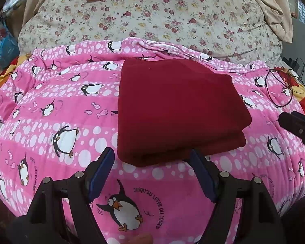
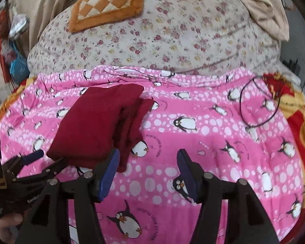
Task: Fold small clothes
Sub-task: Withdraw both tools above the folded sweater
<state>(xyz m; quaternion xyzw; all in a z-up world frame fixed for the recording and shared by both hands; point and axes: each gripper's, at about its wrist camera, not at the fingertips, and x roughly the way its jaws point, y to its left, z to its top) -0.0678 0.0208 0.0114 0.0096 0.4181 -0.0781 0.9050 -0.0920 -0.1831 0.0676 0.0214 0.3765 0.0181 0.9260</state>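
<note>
Left wrist view: dark red folded garment (image 1: 172, 109) at frame centre, lying flat on pink penguin-print quilt (image 1: 50, 122) over the bed, folded layers stacked at the lower edge. Left tool (image 1: 152, 172) just below that edge, jaws spread wide, nothing between the pads, no contact visible. Right tool (image 1: 299, 126) only partly seen at right edge of frame.

Right wrist view: same garment (image 2: 95, 126) at centre left, its loose stepped layers facing lower right. Right tool (image 2: 148, 172) gaping, only quilt (image 2: 213, 142) between the blue pads, garment corner just beside the left pad. Left tool (image 2: 42, 160) at lower left, at the garment's near edge.

Likely soft, light, limp knit (fleece-like, not slippery); apt to sag and unfold if lifted by one layer. Best taken through all layers at a folded edge or corner, both sides together. Thin black cord loop (image 2: 258, 101) lying well apart at upper right.
</note>
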